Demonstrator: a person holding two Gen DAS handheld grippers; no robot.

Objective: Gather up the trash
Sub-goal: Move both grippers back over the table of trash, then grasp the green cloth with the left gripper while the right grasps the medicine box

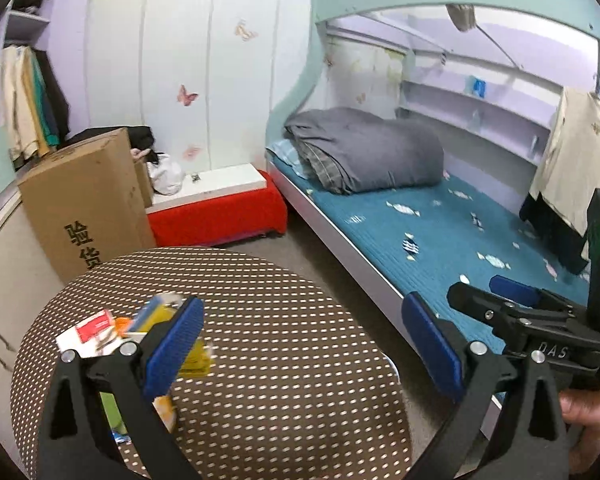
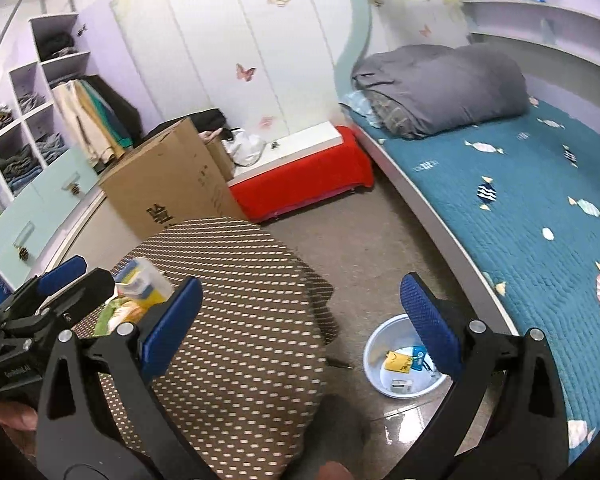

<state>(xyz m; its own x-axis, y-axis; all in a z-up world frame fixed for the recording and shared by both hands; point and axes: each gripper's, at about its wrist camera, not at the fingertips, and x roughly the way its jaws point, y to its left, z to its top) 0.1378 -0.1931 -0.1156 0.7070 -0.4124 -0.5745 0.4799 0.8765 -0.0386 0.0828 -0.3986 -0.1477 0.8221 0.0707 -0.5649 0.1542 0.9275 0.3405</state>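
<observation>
- Left gripper (image 1: 304,344): jaws spread wide, nothing between the blue pads (image 1: 176,344); it hangs over the round table (image 1: 280,320), which has a brown cover with pale dots
- Right gripper (image 2: 300,320): jaws likewise released and empty; left pad sits over the table edge, right pad over the basin (image 2: 374,356) on the floor
- In the left wrist view the right gripper shows at the right edge, over the bed side, with a green light on its body and a hand (image 1: 592,412) gripping it from below
- Trash on the table: a loose pile of wrappers (image 1: 100,328) at the table's left side, red-and-white, orange, yellow and green pieces, partly hidden behind the left finger; individual items blurred, cannot tell them apart
- Same pile seen from the right wrist view near a small clear container (image 2: 144,280), just beside the left gripper's tip
- Basin is pale blue-white, stands on the floor between table and bed (image 2: 540,208); it holds a yellow piece (image 2: 396,362), a blue piece and a small white one
- Cardboard box (image 1: 88,200) stands just behind the table, printed characters on its face
- Red low bench (image 1: 220,216) lies against the wall, between box and bed
- Grey folded quilt (image 1: 372,152) lies at the head of the bed on the teal cover
</observation>
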